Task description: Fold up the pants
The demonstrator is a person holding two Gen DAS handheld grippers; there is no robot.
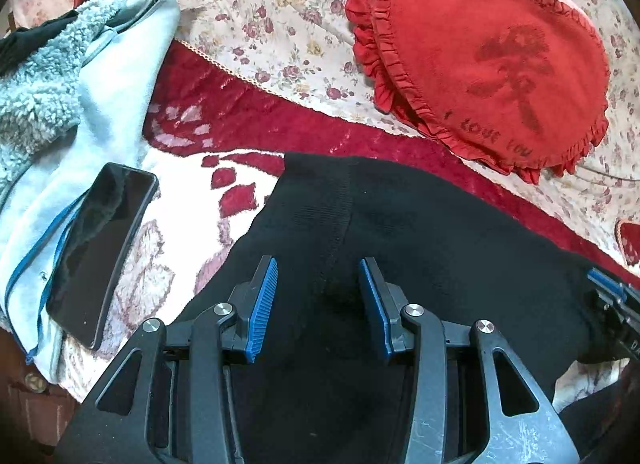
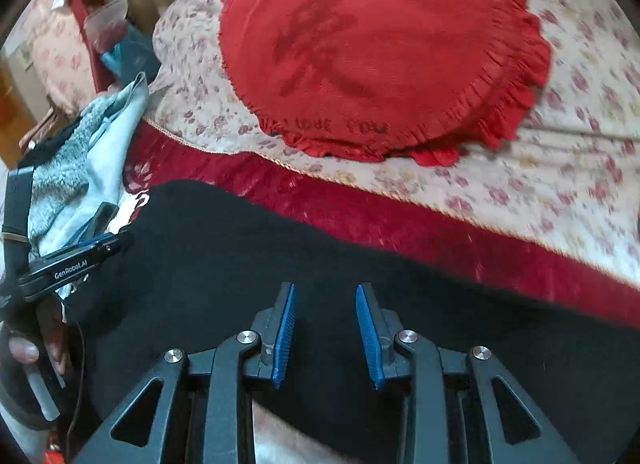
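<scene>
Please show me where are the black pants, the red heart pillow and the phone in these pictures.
black pants (image 1: 420,223), left wrist view, on the ribbed waistband part.
red heart pillow (image 2: 380,43), right wrist view, on the middle of its face.
phone (image 1: 102,248), left wrist view, on the dark screen.

Two black tongs with ribbed blue pads point forward side by side. The left tongs (image 1: 318,306) hold their jaws spread wide, nothing between the pads. The right tongs (image 2: 326,334) are likewise parted, their pads angled slightly outward. In the right wrist view, a bare hand (image 2: 28,360) grips the handle of the left tongs, thumbnail showing at the frame's edge.
</scene>
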